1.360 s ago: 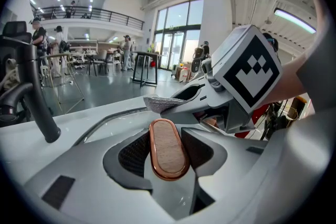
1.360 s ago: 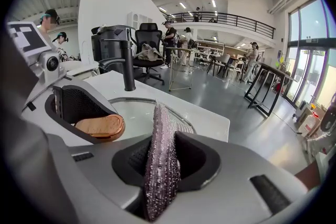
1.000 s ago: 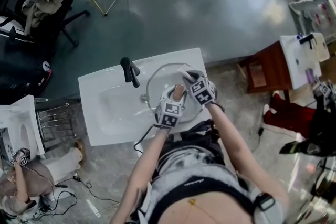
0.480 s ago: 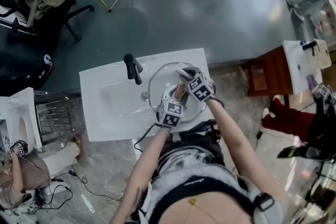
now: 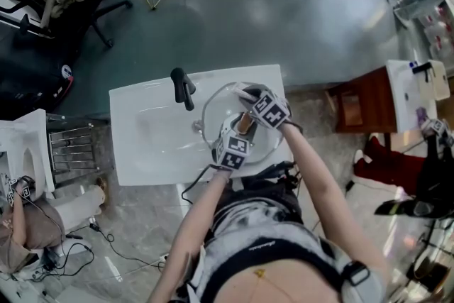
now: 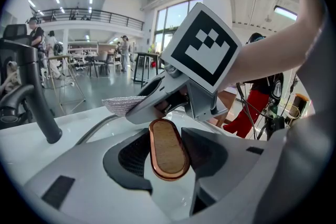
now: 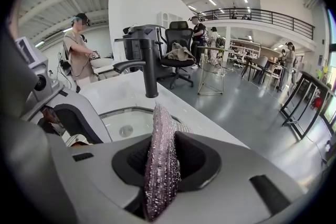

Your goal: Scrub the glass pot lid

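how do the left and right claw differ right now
The left claw grips the lid's wooden handle with jaws wide; the right claw pinches a thin silvery scrub pad with jaws narrower. The left claw sits nearer the sink's front edge, the right claw farther across the glass lid. Both are shut on something.

**I hold the lid by its handle.**

I am the left gripper (image 6: 167, 136), and my two black jaws squeeze the long, oval handle (image 6: 168, 153) from both sides. The handle is brown like wood, with a shiny copper edge. Under it is the glass pot lid (image 6: 97, 127), and its metal rim curves away to my left. Just past my jaws, the right gripper (image 6: 137, 108) with its black-and-white cube pinches a silvery scrub pad (image 6: 118, 104) over the lid. A black tap (image 6: 37, 97) stands on the white worktop (image 6: 26, 157) at my left. A bare arm (image 6: 283, 44) comes in from the right. Far behind are big windows, tables and some people.
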Demonstrator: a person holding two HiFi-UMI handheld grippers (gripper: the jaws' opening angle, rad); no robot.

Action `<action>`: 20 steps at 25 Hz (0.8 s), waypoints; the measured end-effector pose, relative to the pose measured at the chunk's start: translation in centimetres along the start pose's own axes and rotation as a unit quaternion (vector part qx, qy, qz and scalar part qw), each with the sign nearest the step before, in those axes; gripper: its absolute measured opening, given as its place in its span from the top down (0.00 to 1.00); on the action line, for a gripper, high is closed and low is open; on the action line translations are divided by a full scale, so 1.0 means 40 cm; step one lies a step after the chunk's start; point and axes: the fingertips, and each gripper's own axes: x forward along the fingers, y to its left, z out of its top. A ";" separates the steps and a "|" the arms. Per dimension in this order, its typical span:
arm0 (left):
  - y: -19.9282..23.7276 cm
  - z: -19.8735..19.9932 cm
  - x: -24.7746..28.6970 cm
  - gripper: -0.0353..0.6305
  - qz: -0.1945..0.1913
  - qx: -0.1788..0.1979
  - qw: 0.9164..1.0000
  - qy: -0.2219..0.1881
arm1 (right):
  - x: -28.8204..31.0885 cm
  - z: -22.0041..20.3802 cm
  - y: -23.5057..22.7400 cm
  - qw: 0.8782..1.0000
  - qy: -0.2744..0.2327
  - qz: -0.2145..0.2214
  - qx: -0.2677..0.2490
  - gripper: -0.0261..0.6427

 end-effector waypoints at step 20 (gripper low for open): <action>-0.002 0.001 0.002 0.67 0.000 -0.001 1.000 -0.002 | 0.065 0.075 0.088 0.991 0.008 0.096 -0.093 0.82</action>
